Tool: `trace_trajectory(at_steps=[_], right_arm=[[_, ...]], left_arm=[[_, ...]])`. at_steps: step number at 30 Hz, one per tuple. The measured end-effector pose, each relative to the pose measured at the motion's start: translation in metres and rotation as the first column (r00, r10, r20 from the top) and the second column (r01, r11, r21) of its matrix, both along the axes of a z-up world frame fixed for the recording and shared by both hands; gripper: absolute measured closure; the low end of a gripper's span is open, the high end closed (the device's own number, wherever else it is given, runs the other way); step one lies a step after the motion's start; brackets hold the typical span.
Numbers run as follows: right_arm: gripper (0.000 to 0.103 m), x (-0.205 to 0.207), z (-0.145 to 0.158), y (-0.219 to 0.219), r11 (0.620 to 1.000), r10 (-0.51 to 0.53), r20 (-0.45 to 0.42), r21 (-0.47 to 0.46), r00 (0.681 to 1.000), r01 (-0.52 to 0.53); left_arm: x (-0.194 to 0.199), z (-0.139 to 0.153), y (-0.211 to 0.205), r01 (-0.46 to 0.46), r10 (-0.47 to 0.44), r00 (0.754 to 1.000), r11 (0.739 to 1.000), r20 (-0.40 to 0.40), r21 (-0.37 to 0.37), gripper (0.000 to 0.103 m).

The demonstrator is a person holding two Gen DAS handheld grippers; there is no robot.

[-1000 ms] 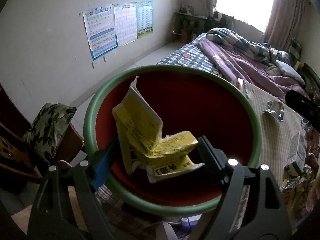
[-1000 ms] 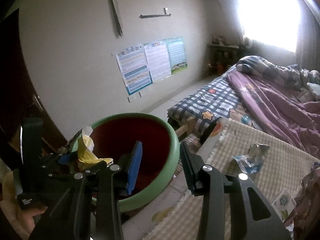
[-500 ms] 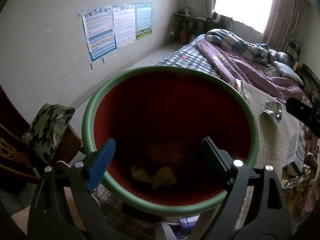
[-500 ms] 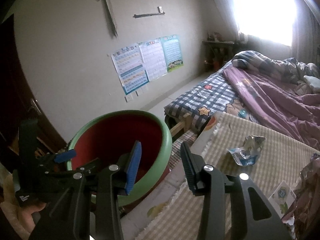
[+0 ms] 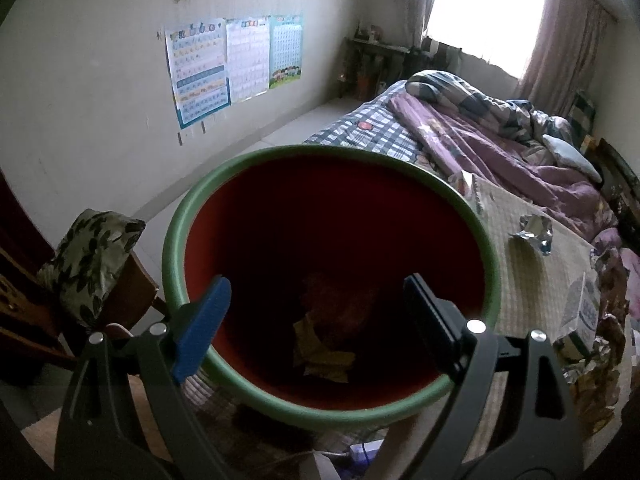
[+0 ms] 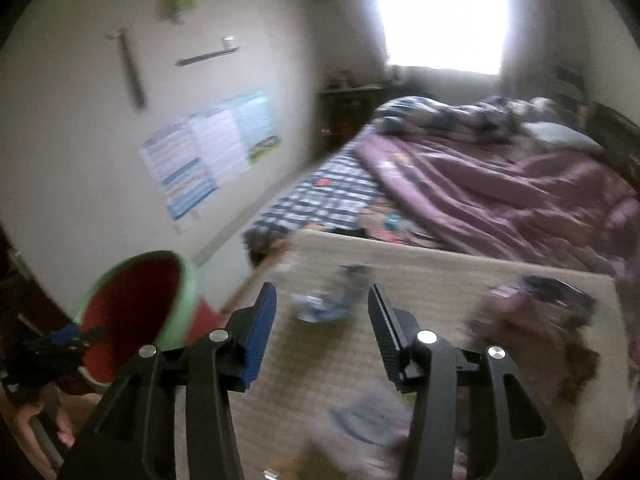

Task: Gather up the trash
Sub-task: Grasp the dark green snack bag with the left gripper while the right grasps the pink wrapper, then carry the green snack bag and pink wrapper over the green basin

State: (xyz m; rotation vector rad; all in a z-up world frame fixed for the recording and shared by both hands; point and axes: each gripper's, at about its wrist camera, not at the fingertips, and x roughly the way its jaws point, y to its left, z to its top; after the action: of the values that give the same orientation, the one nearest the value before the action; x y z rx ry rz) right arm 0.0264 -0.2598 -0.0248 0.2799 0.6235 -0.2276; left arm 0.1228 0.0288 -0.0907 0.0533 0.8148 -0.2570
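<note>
Over the green-rimmed bin (image 5: 332,404), left hand-held gripper (image 5: 316,320) hangs wide open, empty; yellow wrapper (image 5: 320,352) lies inside. Right hand-held gripper (image 6: 322,332), jaws just opening, empty, faces crumpled foil wrapper (image 6: 328,300) on the woven mat (image 6: 440,280). Best straddle it squarely before closing.

Wrapper (image 5: 322,350) in bin (image 5: 188,220), left of mat (image 5: 532,280)

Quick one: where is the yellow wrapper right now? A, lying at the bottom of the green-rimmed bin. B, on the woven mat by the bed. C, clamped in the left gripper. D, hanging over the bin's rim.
A: the yellow wrapper lies crumpled deep inside the green-rimmed bin, below the left gripper, whose jaws stand wide apart with nothing between them.
</note>
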Motion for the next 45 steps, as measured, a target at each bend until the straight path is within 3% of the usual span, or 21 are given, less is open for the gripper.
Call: trace_trajectory(at_steps=[6, 10, 12, 17, 22, 25, 26, 29, 31, 32, 34, 38, 41, 45], right_arm=[[0.056, -0.05, -0.02, -0.034, 0.995, -0.088, -0.045, 0.053, 0.995, 0.09], [0.056, -0.073, -0.03, -0.042, 0.991, -0.095, -0.059, 0.094, 0.994, 0.1], [0.056, -0.083, -0.032, -0.045, 0.988, -0.097, -0.06, 0.113, 0.993, 0.103], [0.056, -0.102, -0.03, -0.061, 0.982, -0.127, -0.054, 0.131, 0.99, 0.133], [0.056, -0.12, -0.032, -0.09, 0.972, -0.178, -0.06, 0.142, 0.982, 0.185], [0.055, -0.125, -0.036, -0.105, 0.963, -0.211, -0.07, 0.159, 0.975, 0.219], [0.055, -0.125, -0.037, -0.107, 0.959, -0.221, -0.071, 0.167, 0.973, 0.23], [0.054, -0.123, -0.042, -0.115, 0.952, -0.235, -0.078, 0.182, 0.969, 0.246], [0.054, -0.121, -0.046, -0.12, 0.951, -0.236, -0.088, 0.184, 0.968, 0.249], [0.054, -0.12, -0.047, -0.123, 0.95, -0.237, -0.089, 0.187, 0.967, 0.25], [0.054, -0.116, -0.047, -0.129, 0.949, -0.237, -0.085, 0.19, 0.968, 0.25], [0.054, -0.103, -0.045, -0.135, 0.959, -0.212, -0.084, 0.172, 0.974, 0.223], [0.052, -0.089, -0.045, -0.141, 0.967, -0.172, -0.096, 0.172, 0.98, 0.187], [0.05, -0.072, -0.053, -0.146, 0.97, -0.141, -0.128, 0.179, 0.982, 0.163]], left_arm=[[-0.019, 0.029, -0.029, 0.041, -0.038, 0.995, 0.998, 0.091, -0.037, 0.018], [-0.019, 0.044, -0.09, 0.187, -0.181, 0.977, 0.981, 0.115, -0.043, 0.018], [-0.017, 0.047, -0.132, 0.289, -0.281, 0.953, 0.955, 0.115, -0.066, 0.018], [0.003, 0.017, -0.225, 0.425, -0.425, 0.905, 0.905, 0.002, -0.027, 0.026], [0.027, -0.019, -0.274, 0.446, -0.444, 0.888, 0.895, -0.117, -0.008, 0.029], [0.037, -0.044, -0.296, 0.468, -0.453, 0.873, 0.883, -0.181, 0.044, 0.029], [0.038, -0.05, -0.296, 0.465, -0.448, 0.873, 0.884, -0.194, 0.05, 0.03], [0.044, -0.068, -0.296, 0.448, -0.423, 0.871, 0.893, -0.25, 0.049, 0.044], [0.045, -0.066, -0.294, 0.452, -0.425, 0.875, 0.889, -0.23, 0.074, 0.055], [0.045, -0.065, -0.293, 0.456, -0.428, 0.877, 0.885, -0.219, 0.098, 0.065], [0.047, -0.06, -0.286, 0.447, -0.423, 0.882, 0.891, -0.207, 0.083, 0.072], [0.04, -0.042, -0.261, 0.4, -0.395, 0.903, 0.917, -0.17, -0.005, 0.073], [0.018, -0.025, -0.243, 0.407, -0.41, 0.902, 0.912, -0.137, -0.049, 0.073], [-0.013, -0.011, -0.222, 0.408, -0.41, 0.906, 0.912, -0.101, -0.047, 0.072]])
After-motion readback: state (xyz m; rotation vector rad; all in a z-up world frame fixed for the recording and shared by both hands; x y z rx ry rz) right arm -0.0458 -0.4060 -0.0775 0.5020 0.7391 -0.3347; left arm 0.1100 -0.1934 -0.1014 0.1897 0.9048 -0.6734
